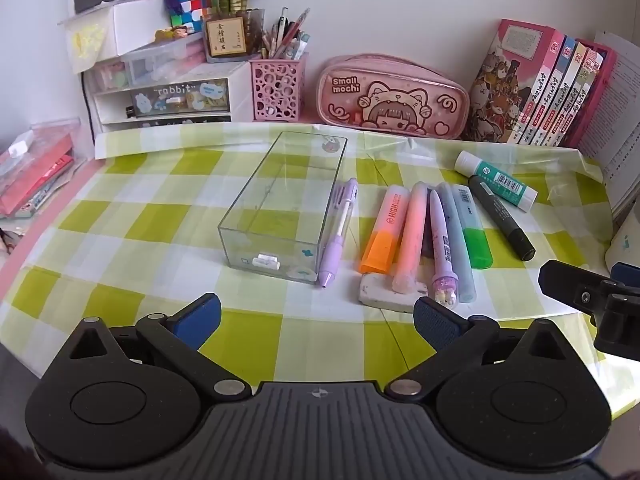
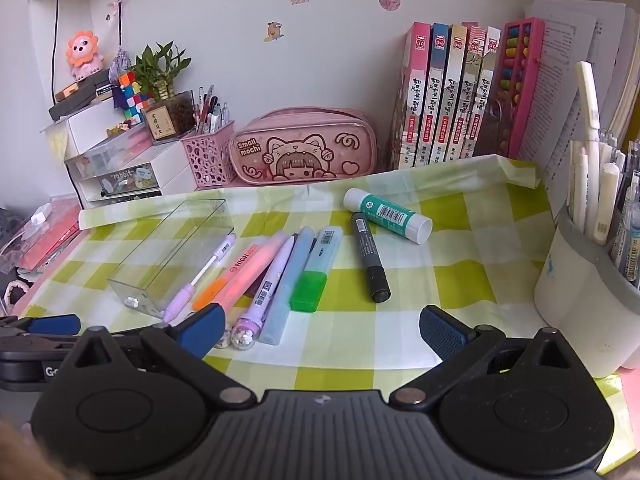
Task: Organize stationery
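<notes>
Nothing sorted yet: your clear plastic box sits empty mid-counter, pens, highlighters, black marker, glue stick loose beside it. Both grippers' fingers released, holding nothing.

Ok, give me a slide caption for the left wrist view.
Open left gripper hovers before a clear plastic box and loose highlighters on the green checked tablecloth.

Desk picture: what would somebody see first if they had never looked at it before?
Probably the row of bright pens lying side by side mid-cloth, right of the clear plastic box. Behind them, against the wall, sits a pink pencil case with a cartoon girl.
</notes>
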The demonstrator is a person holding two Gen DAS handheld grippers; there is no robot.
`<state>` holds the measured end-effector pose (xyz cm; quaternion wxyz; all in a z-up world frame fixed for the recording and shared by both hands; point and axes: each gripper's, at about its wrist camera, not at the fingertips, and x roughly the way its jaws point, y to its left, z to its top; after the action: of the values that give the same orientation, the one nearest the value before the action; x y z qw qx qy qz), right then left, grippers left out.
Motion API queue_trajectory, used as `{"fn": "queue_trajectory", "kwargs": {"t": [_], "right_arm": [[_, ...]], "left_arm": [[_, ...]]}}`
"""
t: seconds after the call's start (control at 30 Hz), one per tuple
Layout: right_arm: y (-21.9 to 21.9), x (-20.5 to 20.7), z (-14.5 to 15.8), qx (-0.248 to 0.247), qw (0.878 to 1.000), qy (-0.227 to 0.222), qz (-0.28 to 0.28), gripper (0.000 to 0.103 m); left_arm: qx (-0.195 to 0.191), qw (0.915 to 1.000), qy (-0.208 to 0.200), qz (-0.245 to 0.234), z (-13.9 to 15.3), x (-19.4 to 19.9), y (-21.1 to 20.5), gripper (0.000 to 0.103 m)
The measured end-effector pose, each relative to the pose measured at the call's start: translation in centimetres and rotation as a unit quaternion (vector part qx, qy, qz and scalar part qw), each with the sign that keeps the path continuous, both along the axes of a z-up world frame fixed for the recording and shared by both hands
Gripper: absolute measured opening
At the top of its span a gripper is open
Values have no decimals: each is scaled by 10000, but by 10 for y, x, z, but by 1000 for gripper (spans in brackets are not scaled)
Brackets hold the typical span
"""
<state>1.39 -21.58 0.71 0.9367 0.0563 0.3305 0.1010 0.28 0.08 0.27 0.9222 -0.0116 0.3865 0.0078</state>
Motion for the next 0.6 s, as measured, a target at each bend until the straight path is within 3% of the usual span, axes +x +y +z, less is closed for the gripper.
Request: {"fn": "queue_trajectory", "kwargs": {"t": [0.6], "right_arm": [[1, 0, 0, -9, 10000, 10, 37, 103]], "left_arm": [[2, 10000, -38, 6, 0, -2, 0, 98]]}}
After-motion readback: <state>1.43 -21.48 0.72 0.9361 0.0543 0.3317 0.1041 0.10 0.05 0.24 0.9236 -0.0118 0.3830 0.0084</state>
